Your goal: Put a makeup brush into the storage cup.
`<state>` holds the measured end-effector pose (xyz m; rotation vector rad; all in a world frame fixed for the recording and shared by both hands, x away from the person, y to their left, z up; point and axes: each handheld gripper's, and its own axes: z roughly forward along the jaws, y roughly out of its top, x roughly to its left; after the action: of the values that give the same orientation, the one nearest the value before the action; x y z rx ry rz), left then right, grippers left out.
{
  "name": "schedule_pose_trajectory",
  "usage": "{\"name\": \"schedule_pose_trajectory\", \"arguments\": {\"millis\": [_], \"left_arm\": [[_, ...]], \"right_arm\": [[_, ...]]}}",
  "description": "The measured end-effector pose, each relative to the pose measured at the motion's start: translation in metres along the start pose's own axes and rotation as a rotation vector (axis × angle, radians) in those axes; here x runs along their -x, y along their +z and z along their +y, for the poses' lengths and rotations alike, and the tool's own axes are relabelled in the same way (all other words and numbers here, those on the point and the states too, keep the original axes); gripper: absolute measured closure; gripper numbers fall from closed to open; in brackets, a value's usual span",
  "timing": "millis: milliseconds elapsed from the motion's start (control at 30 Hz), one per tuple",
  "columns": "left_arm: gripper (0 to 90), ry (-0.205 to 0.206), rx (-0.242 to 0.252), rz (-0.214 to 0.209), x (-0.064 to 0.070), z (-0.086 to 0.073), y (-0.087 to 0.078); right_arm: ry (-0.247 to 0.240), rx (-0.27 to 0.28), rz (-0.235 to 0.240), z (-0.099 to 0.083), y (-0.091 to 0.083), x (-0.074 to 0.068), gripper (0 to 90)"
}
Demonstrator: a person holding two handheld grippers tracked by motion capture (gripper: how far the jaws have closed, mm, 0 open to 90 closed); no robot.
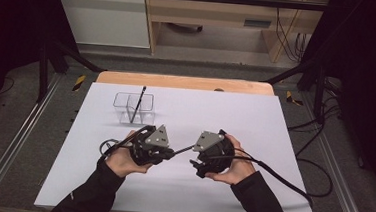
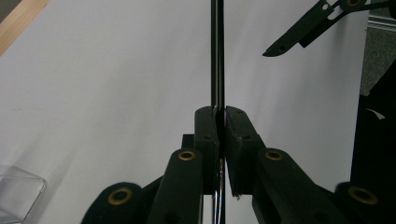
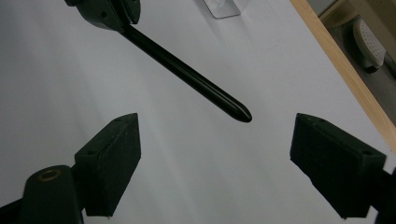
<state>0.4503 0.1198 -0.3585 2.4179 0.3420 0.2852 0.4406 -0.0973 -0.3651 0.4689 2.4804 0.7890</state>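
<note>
Claws face each other: left claw (image 2: 220, 122) clamps black pen (image 3: 187, 73), right claw (image 3: 215, 163) gapes

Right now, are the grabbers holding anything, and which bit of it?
The left gripper pinches a black pen partway along its shaft, its tip pointing toward the right gripper, whose jaws stand wide open and hold nothing.

A clear box (image 1: 134, 106) holds another pen (image 1: 138, 104).
</note>
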Motion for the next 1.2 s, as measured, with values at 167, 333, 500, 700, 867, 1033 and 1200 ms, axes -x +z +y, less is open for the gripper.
{"name": "schedule_pose_trajectory", "arguments": {"millis": [167, 333, 500, 700, 867, 1033, 1200], "left_arm": [[83.4, 0.002, 0.004, -0.016, 0.001, 0.000, 0.002], [83.4, 0.010, -0.003, -0.023, 0.002, 0.000, 0.004], [83.4, 0.017, -0.007, -0.032, 0.003, 0.000, 0.004], [83.4, 0.021, -0.018, -0.042, 0.005, 0.001, 0.006], [83.4, 0.028, -0.020, -0.050, 0.006, 0.003, 0.008], [83.4, 0.034, -0.025, -0.057, 0.008, 0.004, 0.008], [83.4, 0.039, -0.035, -0.063, 0.008, 0.005, 0.009]], "right_arm": [[-0.022, -0.004, 0.003, 0.001, 0.000, -0.001, 18.9], [-0.062, -0.011, 0.001, 0.004, 0.000, -0.004, 19.3], [-0.100, -0.022, -0.001, 0.008, 0.001, -0.007, 20.0], [-0.161, -0.039, 0.001, 0.009, 0.000, -0.009, 22.3], [-0.194, -0.044, 0.004, 0.011, -0.001, -0.012, 25.1], [-0.233, -0.054, 0.015, 0.013, -0.002, -0.014, 27.8], [-0.271, -0.069, 0.019, 0.014, 0.002, -0.017, 32.2]]}}
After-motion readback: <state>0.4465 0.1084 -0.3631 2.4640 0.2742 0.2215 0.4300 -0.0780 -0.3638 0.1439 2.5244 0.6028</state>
